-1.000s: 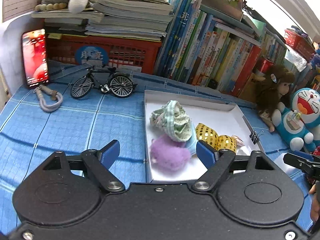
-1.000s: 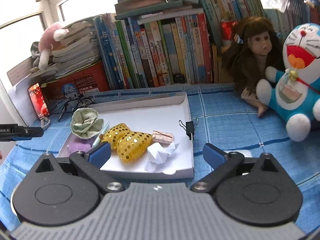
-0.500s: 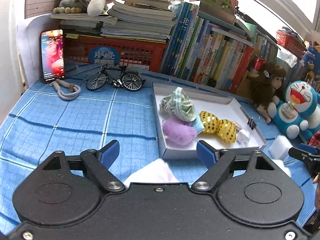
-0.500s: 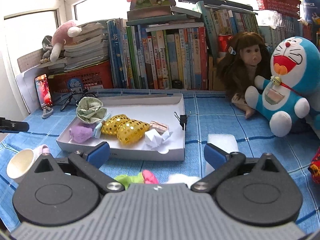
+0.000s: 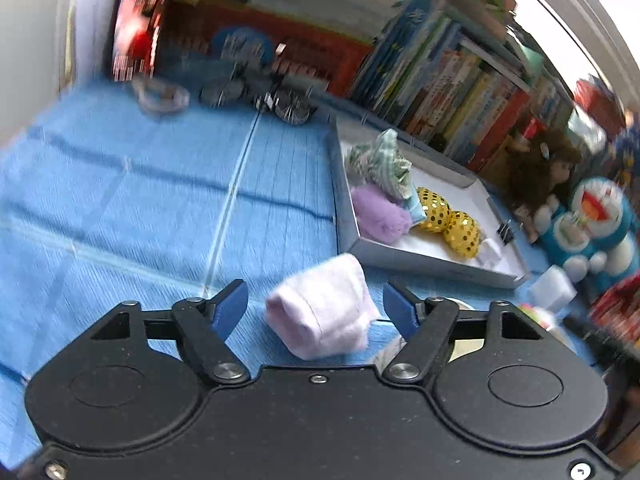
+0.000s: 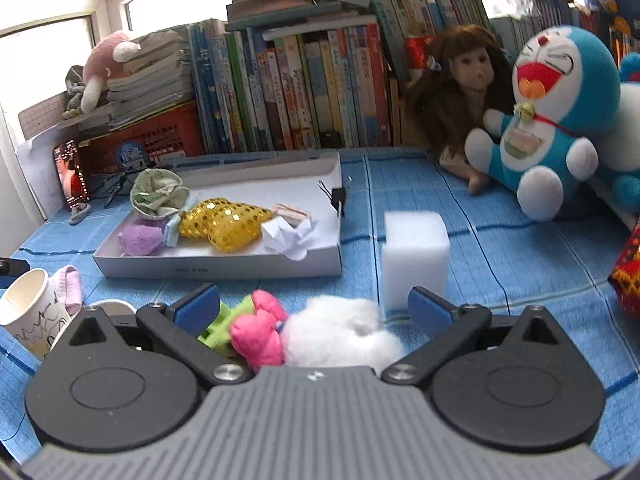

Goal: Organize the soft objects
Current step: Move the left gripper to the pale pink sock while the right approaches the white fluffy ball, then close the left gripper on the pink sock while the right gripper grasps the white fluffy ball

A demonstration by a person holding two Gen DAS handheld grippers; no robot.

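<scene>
newly framed pale pink folded sock (image 5: 323,307)

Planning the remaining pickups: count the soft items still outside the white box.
4, perhaps more hidden: pink sock, pink-green toy, cotton puff, white foam block.

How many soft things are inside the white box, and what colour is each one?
Inside the white box:
Green patterned cloth bundle: 1
Purple fluffy ball: 1
Gold sequin cushion: 1
White crumpled paper: 1
Pale blue piece beside the purple ball: 1
Pinkish folded piece behind the paper: 1
Total: 6
</scene>
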